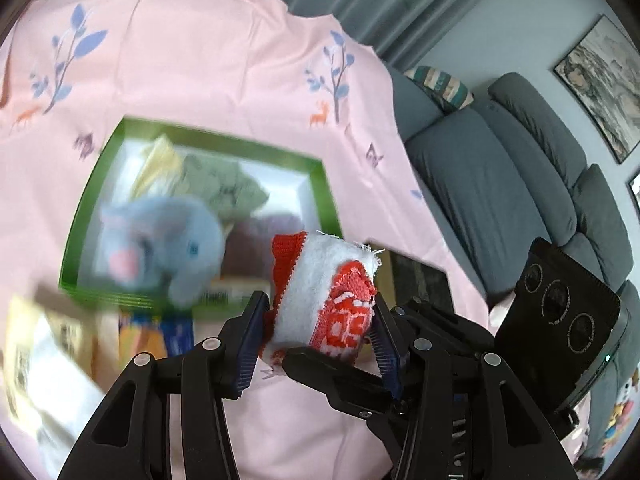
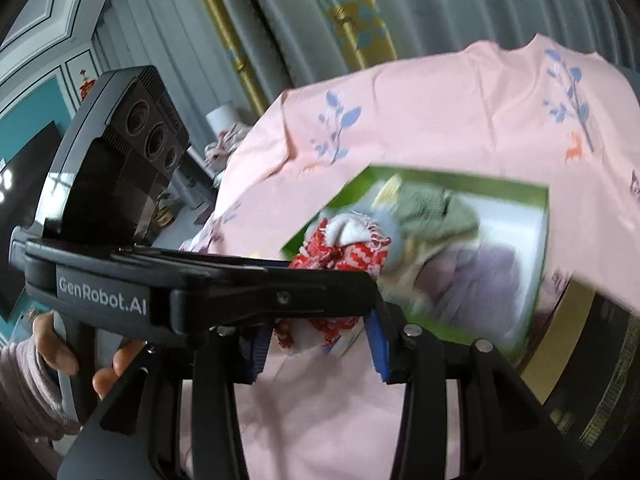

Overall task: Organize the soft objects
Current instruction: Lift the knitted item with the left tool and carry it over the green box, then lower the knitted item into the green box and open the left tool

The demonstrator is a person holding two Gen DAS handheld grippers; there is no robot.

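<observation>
While sitting clamped in the left gripper [image 1: 318, 322]:
Sock [image 1: 320, 300]: showing red-and-white knit, frayed white edge
Box [image 1: 324, 184]: lying at 10 o'clock, green-rimmed
Right gripper [image 2: 318, 344]: apart

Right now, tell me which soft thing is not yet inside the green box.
The red-and-white knitted piece: it is clamped in the left gripper, while the blue plush and grey-green cloth lie inside.

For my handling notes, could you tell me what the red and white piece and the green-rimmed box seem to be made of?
The red and white piece looks like knitted fabric with fleecy white pile: ribbed weave, frayed threads. The green-rimmed box seems stiff, perhaps cardboard or plastic; blur leaves that open.
</observation>
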